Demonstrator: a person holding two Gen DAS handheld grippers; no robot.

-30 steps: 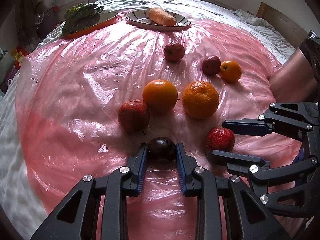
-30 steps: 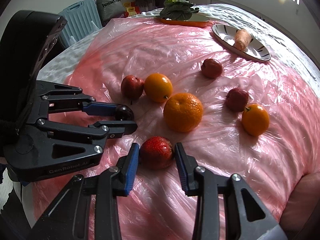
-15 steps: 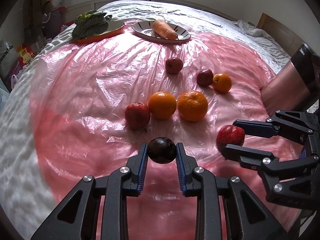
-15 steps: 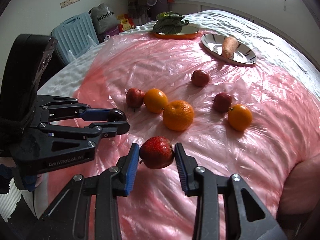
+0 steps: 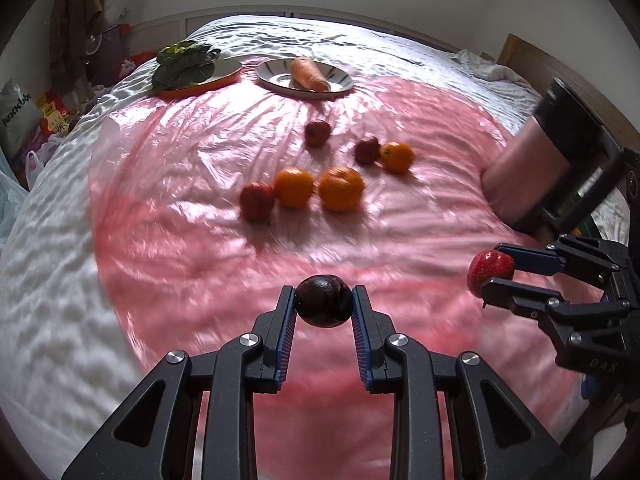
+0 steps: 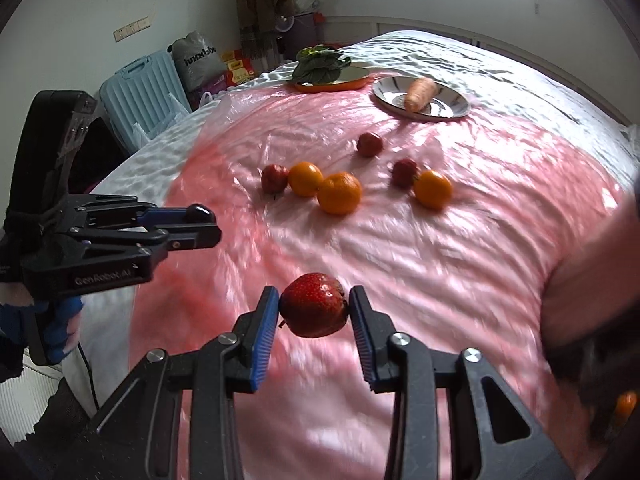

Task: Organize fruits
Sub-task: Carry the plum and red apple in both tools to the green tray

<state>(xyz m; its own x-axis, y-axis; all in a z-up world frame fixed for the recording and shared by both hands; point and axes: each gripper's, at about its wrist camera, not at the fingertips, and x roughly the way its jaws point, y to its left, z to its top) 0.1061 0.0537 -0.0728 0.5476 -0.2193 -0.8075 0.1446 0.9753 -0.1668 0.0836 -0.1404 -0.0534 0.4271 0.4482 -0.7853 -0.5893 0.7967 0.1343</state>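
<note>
My left gripper (image 5: 324, 306) is shut on a dark purple round fruit (image 5: 323, 300) and holds it above the pink plastic sheet (image 5: 200, 248). My right gripper (image 6: 314, 310) is shut on a red strawberry-like fruit (image 6: 314, 305), also lifted; it shows at the right of the left wrist view (image 5: 491, 270). On the sheet lie three oranges (image 5: 341, 188) (image 5: 293, 187) (image 5: 396, 156) and three small red fruits (image 5: 257, 201) (image 5: 318, 133) (image 5: 367, 150).
At the far end stand a plate with a carrot (image 5: 308, 74) and an orange tray with leafy greens (image 5: 188, 66). A pink sleeve (image 5: 524, 176) is at the right. A blue suitcase (image 6: 140, 96) and bags stand beside the bed.
Both grippers have lifted their fruits off the sheet and drawn back toward the near edge. The fruits on the sheet look farther away and have not moved.
</note>
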